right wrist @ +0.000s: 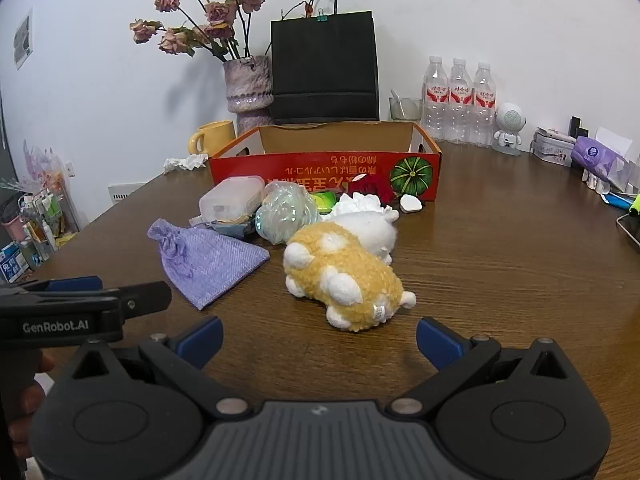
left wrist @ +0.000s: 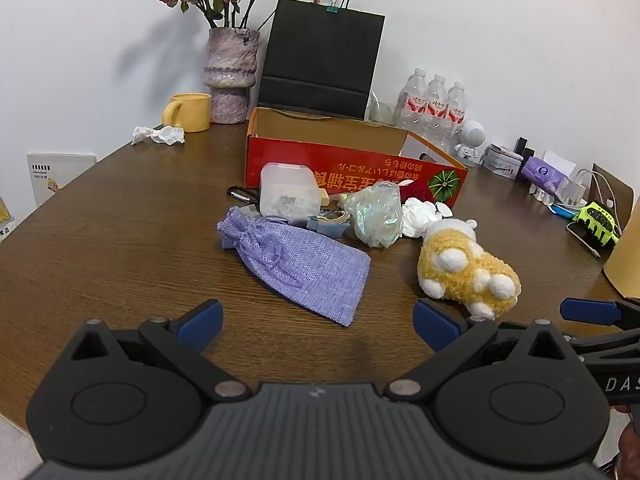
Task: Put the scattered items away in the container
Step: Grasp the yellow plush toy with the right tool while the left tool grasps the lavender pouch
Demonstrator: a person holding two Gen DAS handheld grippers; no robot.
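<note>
Brown wooden table (left wrist: 120,240), clutter heaped in front of a red cardboard box (left wrist: 360,168) that stands open at the far middle; only its bare cardboard inner walls show.

Left gripper (left wrist: 318,322): blue-padded fingers (left wrist: 204,320) spread wide apart, nothing between them, held above bare tabletop at the near edge. Purple drawstring pouch (left wrist: 298,264) lies flat just beyond the fingers, its near corner roughly centred between the two tips but not touching either.

Right gripper (right wrist: 319,338): fingers (right wrist: 434,340) likewise wide apart, empty. Yellow-and-white plush toy (right wrist: 344,276) lies on its side just past the fingertips, about centred between them, not in contact. In the left wrist view the same toy sits just beyond the right-hand finger.

Farther back, against the box's near wall: a clear plastic lidded case (left wrist: 288,192), a crumpled translucent bag (left wrist: 376,216), white crumpled paper (left wrist: 420,212), something dark red (right wrist: 366,188), a small white object (right wrist: 410,204).

The two grippers sit side by side; each shows at the other view's edge.

Far side: yellow mug (left wrist: 190,112), purple vase (left wrist: 230,76) of dried roses, black paper bag (left wrist: 320,60), three water bottles (left wrist: 434,104).
</note>
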